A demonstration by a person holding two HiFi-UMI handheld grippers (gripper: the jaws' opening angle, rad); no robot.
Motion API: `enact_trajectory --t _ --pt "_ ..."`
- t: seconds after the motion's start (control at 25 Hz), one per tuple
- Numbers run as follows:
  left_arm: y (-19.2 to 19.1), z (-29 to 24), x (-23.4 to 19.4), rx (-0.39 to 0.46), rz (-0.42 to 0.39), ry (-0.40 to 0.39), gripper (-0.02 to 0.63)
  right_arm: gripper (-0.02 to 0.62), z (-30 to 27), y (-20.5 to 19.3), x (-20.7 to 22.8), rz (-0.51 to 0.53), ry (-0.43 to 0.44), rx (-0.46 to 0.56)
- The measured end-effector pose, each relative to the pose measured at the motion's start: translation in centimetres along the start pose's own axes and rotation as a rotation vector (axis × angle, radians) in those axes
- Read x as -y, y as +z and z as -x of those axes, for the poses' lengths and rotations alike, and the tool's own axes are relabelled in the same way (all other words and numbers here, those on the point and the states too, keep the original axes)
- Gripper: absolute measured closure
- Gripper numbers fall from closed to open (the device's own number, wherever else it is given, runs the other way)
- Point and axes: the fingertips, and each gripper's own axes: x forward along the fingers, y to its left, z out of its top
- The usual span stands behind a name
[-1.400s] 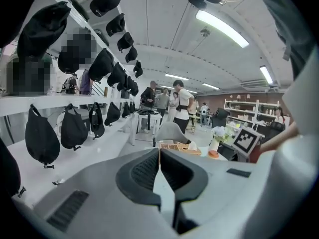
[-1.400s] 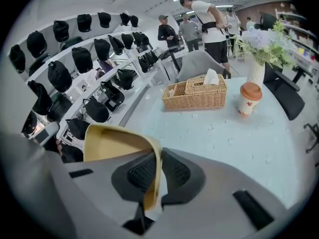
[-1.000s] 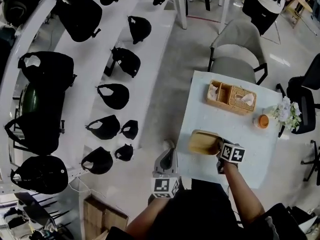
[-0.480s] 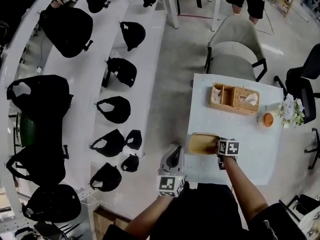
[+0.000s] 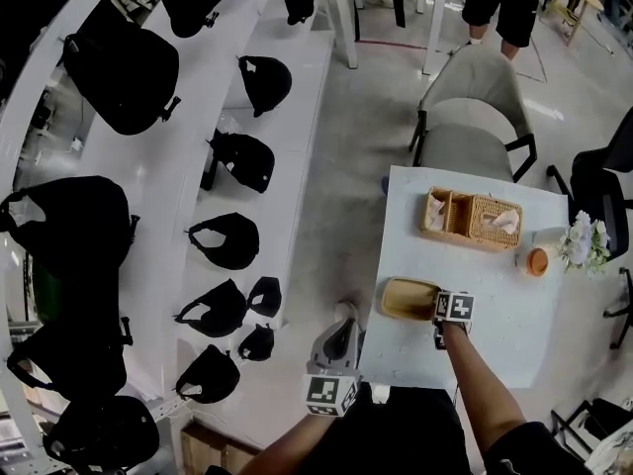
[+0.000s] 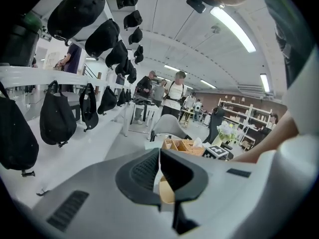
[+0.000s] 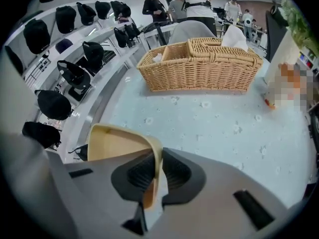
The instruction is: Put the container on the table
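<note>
A shallow tan container (image 5: 406, 298) hangs low over the near left part of the pale blue table (image 5: 490, 295). My right gripper (image 5: 433, 310) is shut on its right rim. In the right gripper view the pads (image 7: 172, 172) pinch the container's (image 7: 117, 143) thin wall, with the tabletop (image 7: 214, 128) close beneath. Whether its base touches the table I cannot tell. My left gripper (image 5: 342, 317) is off the table's left edge, above the floor. Its jaws (image 6: 159, 169) are shut with nothing between them.
A wicker basket (image 5: 470, 221) with tissues stands at the table's far side, with an orange cup (image 5: 537, 261) and white flowers (image 5: 584, 243) to its right. A grey chair (image 5: 473, 107) stands beyond the table. White shelves (image 5: 287, 117) with black helmets and bags run along the left.
My right gripper has sunk toward the tabletop with the container still in its grip. My left gripper has shifted a little beside the table's left edge, still shut.
</note>
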Motion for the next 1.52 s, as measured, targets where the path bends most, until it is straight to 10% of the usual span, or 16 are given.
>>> enact_trajectory --t 0.84,1.52 --pt "0.5 -2.4 -1.1 0.000 0.020 0.000 0.594 0.573 -3.5 2.4 2.4 -0.093 -0.039 0.020" --pt "0.3 -2.3 2.2 0.011 0.027 -0.047 0.594 0.468 -0.9 2.8 1.0 -0.046 0.106 0.158"
